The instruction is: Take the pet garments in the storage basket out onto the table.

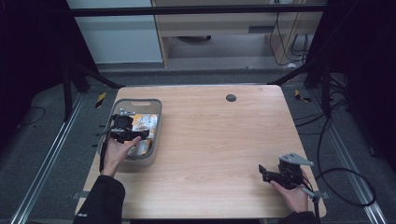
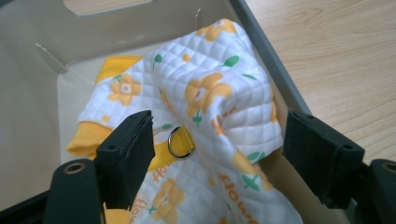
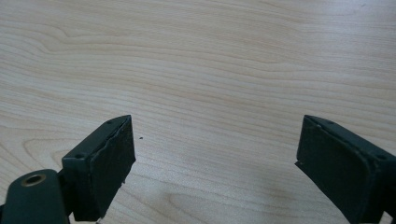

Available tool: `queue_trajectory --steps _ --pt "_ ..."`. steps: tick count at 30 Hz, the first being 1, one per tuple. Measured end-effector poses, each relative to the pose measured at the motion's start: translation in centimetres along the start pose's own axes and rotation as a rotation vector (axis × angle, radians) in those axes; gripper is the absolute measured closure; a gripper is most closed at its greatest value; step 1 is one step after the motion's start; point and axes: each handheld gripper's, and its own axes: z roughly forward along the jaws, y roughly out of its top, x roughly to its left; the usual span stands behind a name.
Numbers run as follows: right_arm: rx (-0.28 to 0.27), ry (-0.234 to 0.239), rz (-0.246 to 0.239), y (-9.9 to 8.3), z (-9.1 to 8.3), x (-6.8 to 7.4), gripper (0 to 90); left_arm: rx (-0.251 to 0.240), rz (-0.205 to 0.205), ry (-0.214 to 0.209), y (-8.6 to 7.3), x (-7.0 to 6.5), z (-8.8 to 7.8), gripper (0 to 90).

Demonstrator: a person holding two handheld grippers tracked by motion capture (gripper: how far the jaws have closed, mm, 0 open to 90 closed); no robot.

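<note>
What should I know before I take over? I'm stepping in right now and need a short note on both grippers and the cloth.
Left gripper: open, over the grey bin at the table's left, jaws either side of the quilted flowered cloth, pads not pressing it.
Right gripper: open, holding nothing, over bare table near the right front corner.
Cloth: bunched in the bin, one fold leaning on the bin wall; a metal ring on a yellow strap shows between the jaws.
Done: left gripper in place over the cloth.
Left: probably grip the cloth and lift it out.

Lab recording bay: black frame posts (image 1: 70, 84) flanking wooden table (image 1: 219, 140), cables (image 1: 345, 186) trailing at four o'clock (floor rails (image 1: 42, 163) running alongside).
</note>
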Motion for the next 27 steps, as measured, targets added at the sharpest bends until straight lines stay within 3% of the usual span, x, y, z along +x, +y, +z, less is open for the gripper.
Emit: queue_trajectory --steps 11,27 --pt "0.009 0.005 -0.005 0.0 0.1 0.0 10.8 0.065 -0.012 -0.004 -0.4 0.0 1.0 35.2" --pt "0.023 0.018 0.003 0.0 0.2 0.0 9.6 0.156 -0.051 -0.061 -0.7 -0.1 2.1 69.7"
